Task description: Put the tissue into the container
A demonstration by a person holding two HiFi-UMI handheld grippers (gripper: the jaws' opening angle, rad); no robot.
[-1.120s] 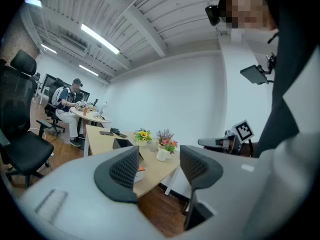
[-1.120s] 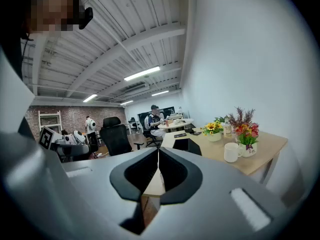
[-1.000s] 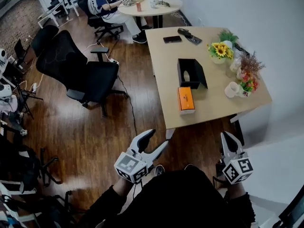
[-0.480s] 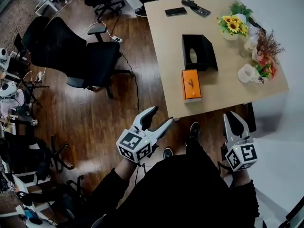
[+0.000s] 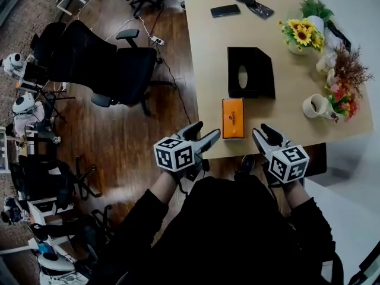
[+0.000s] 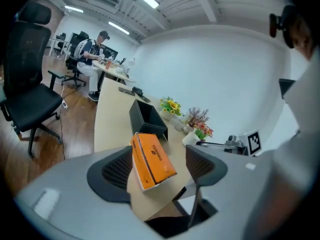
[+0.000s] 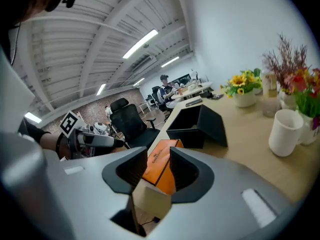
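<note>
The tissue is an orange box (image 5: 233, 118) lying flat near the front edge of the wooden table (image 5: 208, 70). Just behind it stands the black container (image 5: 250, 72), open at the top. My left gripper (image 5: 206, 130) hovers at the box's near left corner. Its jaws are wide apart, have just been opening, and hold nothing. My right gripper (image 5: 262, 130) is at the box's near right, also open after just opening, with nothing between its jaws. In the left gripper view the box (image 6: 152, 159) lies ahead, beyond the jaws. The right gripper view shows the box (image 7: 160, 161) and the container (image 7: 197, 121).
A white mug (image 5: 314, 105), a sunflower vase (image 5: 303, 34) and dried flowers (image 5: 344, 82) line the table's right side. A phone (image 5: 225, 10) lies at the far end. Black office chairs (image 5: 113, 70) stand left of the table. A person (image 6: 90, 54) sits at a far table.
Both grippers have come forward and down to the table's near edge, one on each side of the orange box. Both sets of jaws stand wider apart than before.
</note>
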